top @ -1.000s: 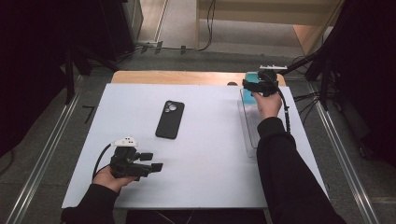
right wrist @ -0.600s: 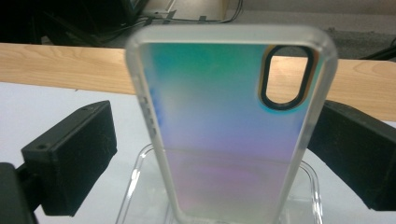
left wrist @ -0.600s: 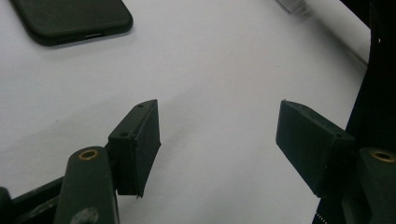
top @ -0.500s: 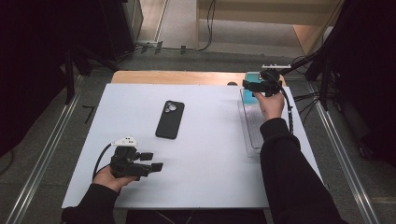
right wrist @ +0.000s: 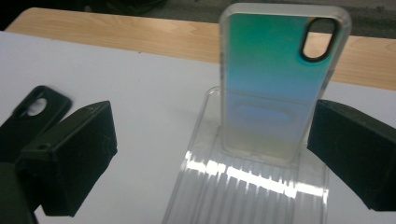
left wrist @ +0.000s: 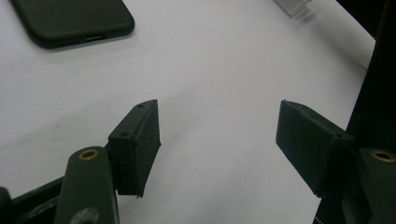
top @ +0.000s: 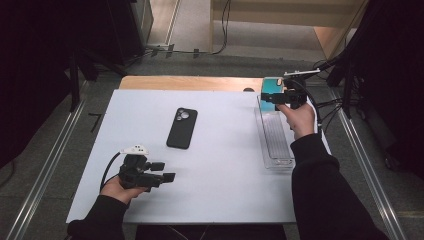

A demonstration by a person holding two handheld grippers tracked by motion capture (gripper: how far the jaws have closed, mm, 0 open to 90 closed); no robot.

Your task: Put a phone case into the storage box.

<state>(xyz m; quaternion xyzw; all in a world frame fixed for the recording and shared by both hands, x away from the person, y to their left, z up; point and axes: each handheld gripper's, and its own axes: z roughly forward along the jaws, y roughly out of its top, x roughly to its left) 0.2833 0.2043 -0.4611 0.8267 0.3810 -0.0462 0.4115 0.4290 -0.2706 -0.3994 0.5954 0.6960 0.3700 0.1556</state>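
An iridescent teal phone case (right wrist: pixel 275 79) stands upright at the far end of a clear ribbed rack (right wrist: pixel 243 186). My right gripper (right wrist: pixel 212 135) faces it, and its jaws have just been opening. They now stand wide on either side without touching the case. In the high view this gripper (top: pixel 267 97) hovers over the rack's (top: pixel 274 142) far end. A black phone case (top: pixel 182 128) lies flat, back up, mid-table. My left gripper (top: pixel 167 172) rests low at the near left, open and empty (left wrist: pixel 219 135), pointing right.
The white table top (top: pixel 225 165) has a wooden strip (top: pixel 190 83) along its far edge. The black case (left wrist: pixel 70 21) lies beyond the left jaws, and it also shows at the left of the right gripper view (right wrist: pixel 32 116). Cables trail off the right edge.
My right gripper has drawn back a little from the standing case and lifted slightly, with its jaws wider. The left hand has kept still.
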